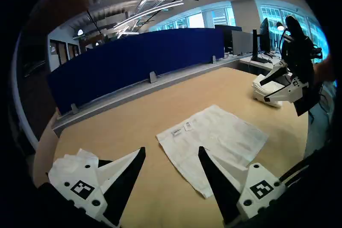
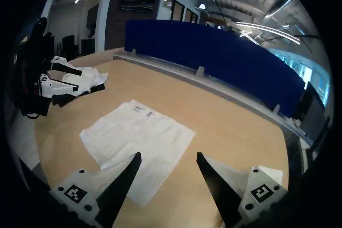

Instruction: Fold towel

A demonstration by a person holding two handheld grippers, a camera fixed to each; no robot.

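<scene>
A white towel [image 1: 213, 142] lies spread flat and slightly rumpled on the wooden table [image 1: 149, 116], with small labels near its far edge. My left gripper [image 1: 171, 149] is open and empty above the table, just short of the towel's near corner. In the right gripper view, the towel [image 2: 137, 136] lies just ahead of my right gripper [image 2: 168, 154], which is also open and empty. Each gripper appears in the other's view: the right gripper [image 1: 263, 91] at the far right, the left gripper [image 2: 79, 80] at the far left, both held above the table by a hand.
A crumpled white cloth pile [image 1: 265, 95] sits beyond the right gripper, another pile [image 2: 92, 78] beside the left gripper. A blue partition [image 1: 137, 63] runs along the table's far edge. Monitors [image 1: 239, 42] stand on a desk behind.
</scene>
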